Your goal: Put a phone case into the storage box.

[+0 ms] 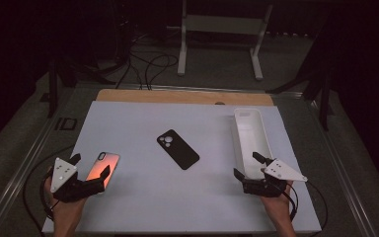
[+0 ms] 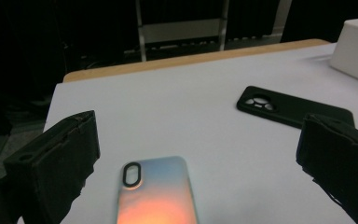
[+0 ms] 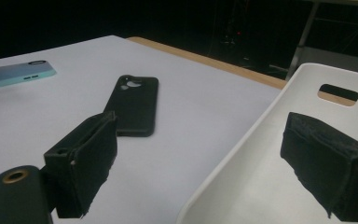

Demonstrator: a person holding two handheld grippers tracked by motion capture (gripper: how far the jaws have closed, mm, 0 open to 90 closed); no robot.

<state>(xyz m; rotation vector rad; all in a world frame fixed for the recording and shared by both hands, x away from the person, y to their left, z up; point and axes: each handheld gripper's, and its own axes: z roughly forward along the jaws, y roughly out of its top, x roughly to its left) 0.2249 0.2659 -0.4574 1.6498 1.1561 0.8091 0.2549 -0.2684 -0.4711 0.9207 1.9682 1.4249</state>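
Near left, the left gripper (image 1: 90,167) stands released around the iridescent orange-blue phone case (image 1: 102,169). Near right, the right gripper (image 1: 248,165) gapes, straddling the long white plastic tray (image 1: 240,136) wall. Farther, the matte black phone case (image 1: 177,148) lies untouched; nothing seems packed yet.

iridescent phone case (image 1: 102,169): orange-to-pale-blue back turned up, laid flat at the mat's near left | black phone case (image 1: 177,148): laid flat, back up, camera cutout at far end, mid-mat | white bin (image 1: 250,139): long, open-topped, placed at the right
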